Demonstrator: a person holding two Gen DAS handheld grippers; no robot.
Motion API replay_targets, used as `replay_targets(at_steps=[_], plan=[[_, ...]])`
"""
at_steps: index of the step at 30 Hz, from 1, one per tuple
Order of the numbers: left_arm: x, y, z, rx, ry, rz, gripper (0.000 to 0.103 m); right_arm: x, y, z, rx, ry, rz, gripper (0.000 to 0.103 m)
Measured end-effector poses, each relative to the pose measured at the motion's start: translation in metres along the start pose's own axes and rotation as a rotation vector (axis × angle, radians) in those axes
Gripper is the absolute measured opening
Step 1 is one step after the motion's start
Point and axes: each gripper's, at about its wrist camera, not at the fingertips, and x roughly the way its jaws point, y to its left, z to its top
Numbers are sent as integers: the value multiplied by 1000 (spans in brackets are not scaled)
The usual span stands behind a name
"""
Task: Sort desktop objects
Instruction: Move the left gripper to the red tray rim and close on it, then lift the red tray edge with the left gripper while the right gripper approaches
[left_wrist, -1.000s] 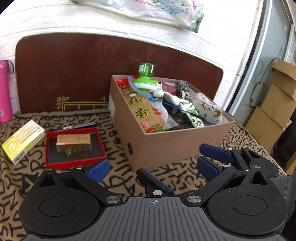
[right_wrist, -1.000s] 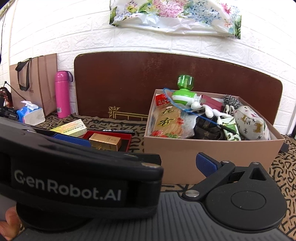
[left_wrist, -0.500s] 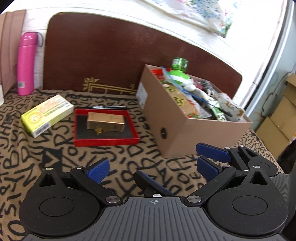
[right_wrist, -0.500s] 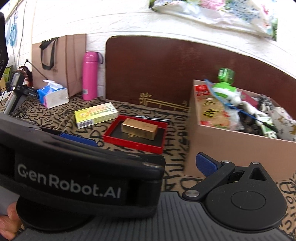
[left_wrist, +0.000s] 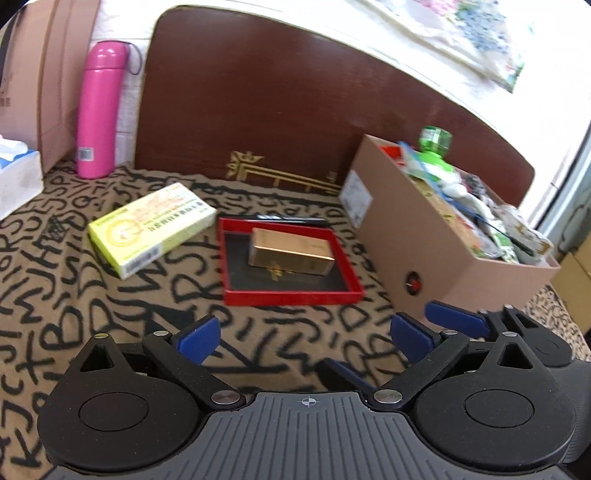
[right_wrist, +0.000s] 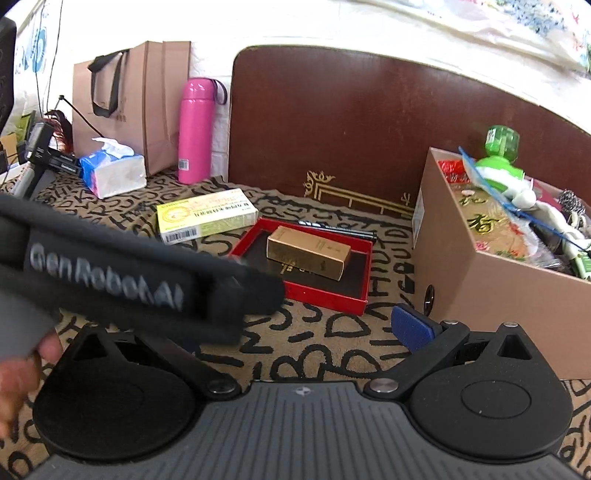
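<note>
a letter-patterned table fronts a brown board. right of the left claw sits the full cardboard box; ahead, a red tray holds a gold box. both claws gape empty, the right claw partly hidden.

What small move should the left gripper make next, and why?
Probably ease the left gripper forward toward the gold box in the red tray. Its jaws are open and empty, the box lies almost straight ahead, and nothing stands between them.
</note>
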Motion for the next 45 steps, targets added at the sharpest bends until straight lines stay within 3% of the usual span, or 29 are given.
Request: replay_targets(at_steps=[12,18,20,23,27,29,31,33,41,45], plan=[[18,36,18,-16,-6,41,96,37,12,21,-9,-14,36,100],[45,42,31,-26,13,25,85,61,7,27,11,16,30,84],[56,43,35,-30,26,21,81,70,3,27,16,35,29,76],[70,44,38,-35,53,11,72,80,-1,25,22,55,51,72],[85,45,36,-38,86,29,55,89,0,21,8,78,72,63],[86,47,34,-40,85,43,43,90,2,20,-1,83,88,55],[85,50,33,-50,86,49,25,89,4,19,-8,87,111,49],[82,52,32,-56,89,54,18,86,7,19,-24,92,129,43],[57,44,12,-42,110,69,12,56,15,12,-24,130,221,32],[36,36,-6,-20,130,58,11,32,22,4,-29,140,290,32]])
